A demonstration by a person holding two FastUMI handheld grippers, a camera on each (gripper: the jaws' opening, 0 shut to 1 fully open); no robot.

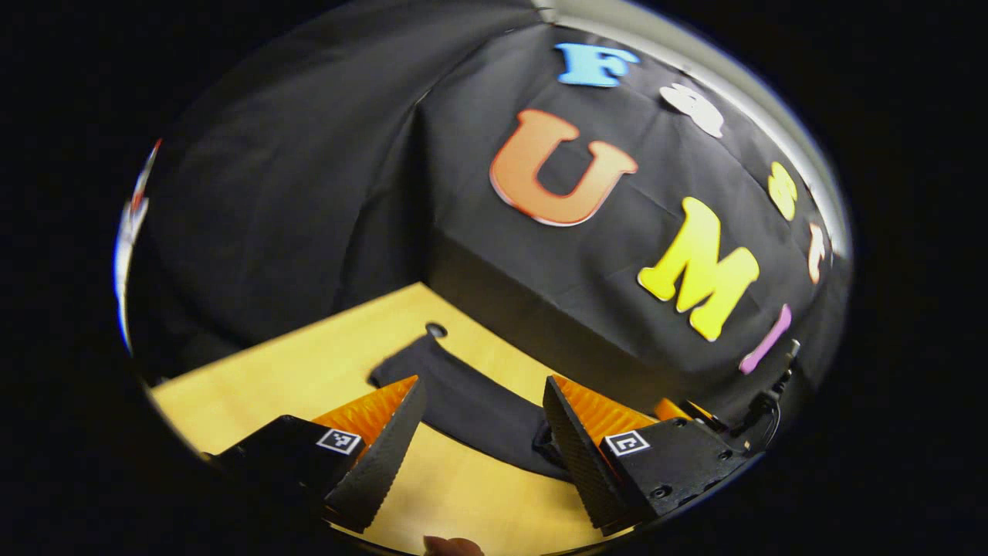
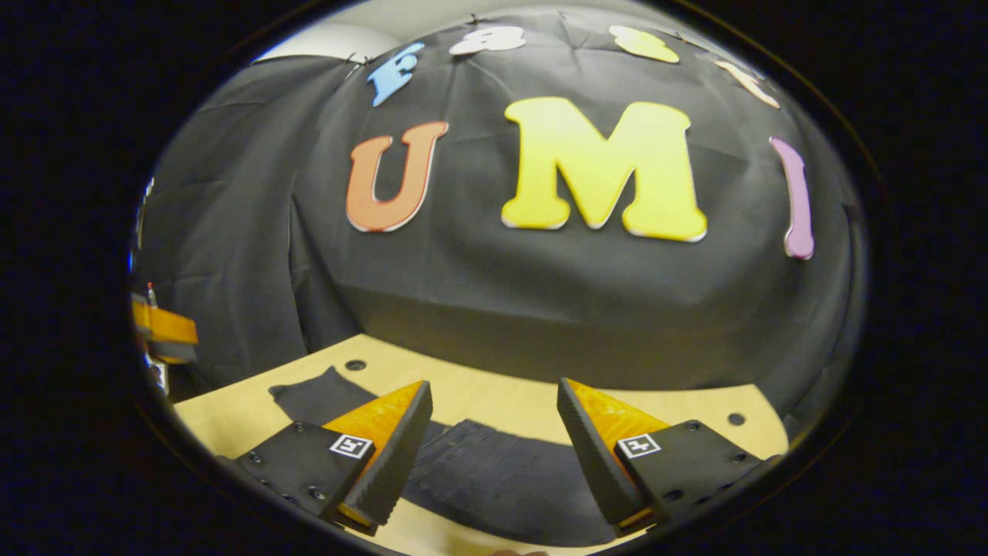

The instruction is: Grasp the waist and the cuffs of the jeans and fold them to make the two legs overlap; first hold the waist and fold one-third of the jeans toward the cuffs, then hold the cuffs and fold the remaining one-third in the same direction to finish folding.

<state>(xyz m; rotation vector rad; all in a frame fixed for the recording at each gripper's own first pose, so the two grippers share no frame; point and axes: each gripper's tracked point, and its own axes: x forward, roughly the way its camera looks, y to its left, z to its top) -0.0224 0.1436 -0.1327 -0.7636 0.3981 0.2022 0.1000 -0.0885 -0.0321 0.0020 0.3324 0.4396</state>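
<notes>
Dark jeans [image 1: 471, 405] lie flat on the wooden table [image 1: 309, 363]. In the left gripper view they run as a long strip from a narrow end near a table hole toward the lower right, passing under my left gripper [image 1: 482, 380], which hovers open above them with nothing held. In the right gripper view the jeans [image 2: 494, 471] stretch across the table [image 2: 494, 398], with one end at the left. Above their wider part my right gripper [image 2: 494, 382] is open and holds nothing.
The black booth wall stands close behind the table's far edge. Small round holes [image 2: 355, 364] [image 2: 735, 418] mark the tabletop. The other gripper [image 2: 162, 332] shows at the far left of the right gripper view. A fingertip [image 1: 451, 547] sits at the bottom edge.
</notes>
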